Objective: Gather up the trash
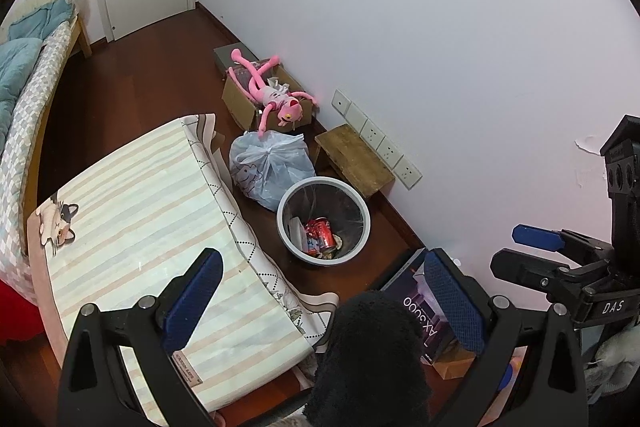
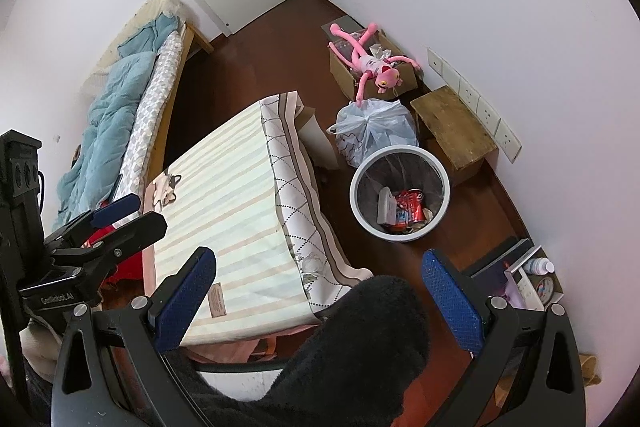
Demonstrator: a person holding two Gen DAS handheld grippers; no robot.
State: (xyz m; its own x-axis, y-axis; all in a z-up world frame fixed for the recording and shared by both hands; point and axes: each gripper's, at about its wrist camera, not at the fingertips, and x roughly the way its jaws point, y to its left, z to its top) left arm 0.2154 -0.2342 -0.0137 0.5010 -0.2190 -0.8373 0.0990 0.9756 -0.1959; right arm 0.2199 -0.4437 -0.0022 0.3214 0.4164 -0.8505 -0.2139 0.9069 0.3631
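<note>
Red cans [image 1: 322, 233] and a white carton lie at the bottom of the bin [image 1: 288, 223], which stands on the floor right of the table [image 1: 132, 203], near the wall. A tied bag [image 1: 270, 167] sits just beyond it, likely more trash. Both grippers, left [image 1: 324, 301] and right [image 2: 320, 297], hang above with jaws spread and nothing between them, probably pausing between drops. The tabletop looks bare, so collection seems nearly finished.

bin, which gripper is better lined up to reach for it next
Left, probably. The bin sits centred between the left gripper's open jaws, while in the right gripper's view it lies off toward the right side. Both are empty and well above it.
</note>
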